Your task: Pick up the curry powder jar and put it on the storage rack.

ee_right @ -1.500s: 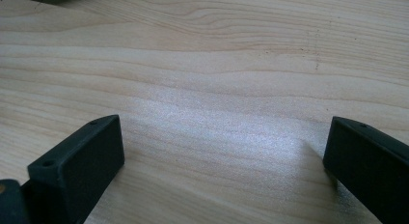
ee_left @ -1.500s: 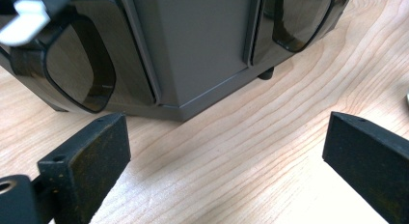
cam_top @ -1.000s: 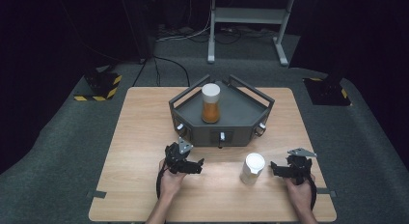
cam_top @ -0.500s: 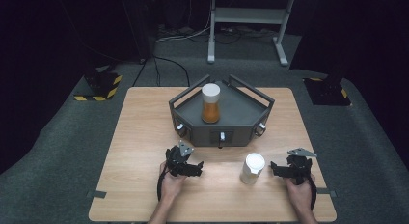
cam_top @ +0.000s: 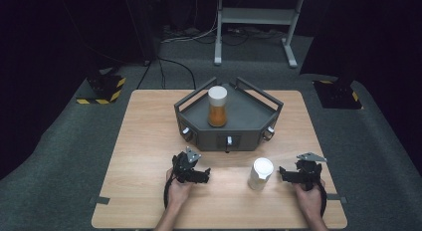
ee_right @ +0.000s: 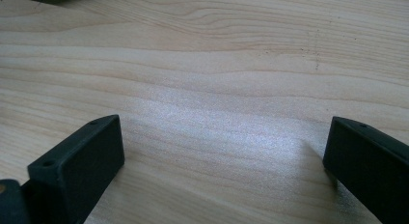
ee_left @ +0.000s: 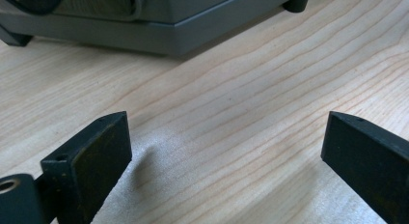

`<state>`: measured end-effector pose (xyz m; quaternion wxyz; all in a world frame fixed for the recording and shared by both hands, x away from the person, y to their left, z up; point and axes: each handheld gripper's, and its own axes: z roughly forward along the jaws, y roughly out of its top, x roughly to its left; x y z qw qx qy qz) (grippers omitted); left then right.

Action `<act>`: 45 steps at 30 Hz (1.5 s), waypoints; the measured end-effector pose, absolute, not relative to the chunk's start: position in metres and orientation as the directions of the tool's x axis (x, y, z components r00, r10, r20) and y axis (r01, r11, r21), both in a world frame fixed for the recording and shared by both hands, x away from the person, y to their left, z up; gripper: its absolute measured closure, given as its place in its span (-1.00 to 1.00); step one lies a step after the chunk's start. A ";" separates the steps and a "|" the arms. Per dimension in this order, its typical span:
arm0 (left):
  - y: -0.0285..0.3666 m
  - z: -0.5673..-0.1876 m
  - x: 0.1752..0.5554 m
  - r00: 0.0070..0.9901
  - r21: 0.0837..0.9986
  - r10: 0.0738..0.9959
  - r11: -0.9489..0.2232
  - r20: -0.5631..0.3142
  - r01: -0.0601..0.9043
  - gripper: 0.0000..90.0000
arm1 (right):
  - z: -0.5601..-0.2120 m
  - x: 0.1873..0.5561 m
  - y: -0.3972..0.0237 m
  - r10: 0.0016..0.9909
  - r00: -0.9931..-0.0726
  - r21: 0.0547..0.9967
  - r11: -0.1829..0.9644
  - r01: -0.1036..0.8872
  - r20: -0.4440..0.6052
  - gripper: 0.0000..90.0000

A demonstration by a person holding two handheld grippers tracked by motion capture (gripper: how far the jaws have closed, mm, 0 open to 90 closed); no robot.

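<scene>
Your left gripper (cam_top: 201, 174) rests low over the table (cam_top: 144, 141), jaws spread wide, bare wood between them; in the left gripper view (ee_left: 226, 151) the grey base of the tray unit (ee_left: 159, 31) stands close ahead. Your right gripper (cam_top: 286, 173) is likewise released, nothing between the jaws, only wood grain under them in the right gripper view (ee_right: 224, 156). Its jaws point toward the white cup (cam_top: 260, 173), which stands upright on the table just beside them, apart, not touched. Farther off, the grey tray unit (cam_top: 251, 114) sits mid-table; on it stands an orange-filled cup (cam_top: 217, 106) with a white lid, upright.
</scene>
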<state>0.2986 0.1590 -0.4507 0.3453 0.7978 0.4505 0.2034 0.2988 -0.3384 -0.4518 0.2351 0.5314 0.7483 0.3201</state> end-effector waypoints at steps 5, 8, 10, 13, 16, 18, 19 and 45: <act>0.158 -0.453 0.300 0.513 0.728 0.859 -0.358 0.011 0.584 -0.92 | -0.452 0.299 -0.338 0.946 -0.325 0.729 0.230 0.645 -0.012 -1.00; 0.157 -0.453 0.299 0.514 0.729 0.857 -0.360 0.013 0.582 -0.92 | -0.452 0.299 -0.338 0.946 -0.325 0.729 0.230 0.645 -0.011 -1.00; 0.157 -0.453 0.300 0.516 0.726 0.857 -0.366 0.017 0.583 -0.92 | -0.452 0.299 -0.338 0.946 -0.325 0.729 0.231 0.645 -0.012 -1.00; 0.157 -0.453 0.300 0.512 0.727 0.859 -0.360 0.012 0.586 -0.92 | -0.452 0.299 -0.338 0.946 -0.325 0.729 0.231 0.645 -0.012 -1.00; 0.156 -0.453 0.300 0.510 0.726 0.860 -0.360 0.015 0.586 -0.93 | -0.452 0.299 -0.339 0.946 -0.325 0.729 0.231 0.645 -0.011 -1.00; 0.157 -0.453 0.301 0.512 0.725 0.859 -0.359 0.011 0.587 -0.93 | -0.452 0.299 -0.339 0.946 -0.325 0.729 0.230 0.645 -0.011 -1.00; 0.157 -0.453 0.301 0.513 0.725 0.858 -0.361 0.012 0.587 -0.93 | -0.452 0.299 -0.339 0.945 -0.326 0.729 0.231 0.645 -0.011 -1.00; 0.156 -0.453 0.300 0.511 0.725 0.860 -0.361 0.015 0.586 -0.94 | -0.451 0.301 -0.341 0.942 -0.337 0.727 0.238 0.644 -0.009 -1.00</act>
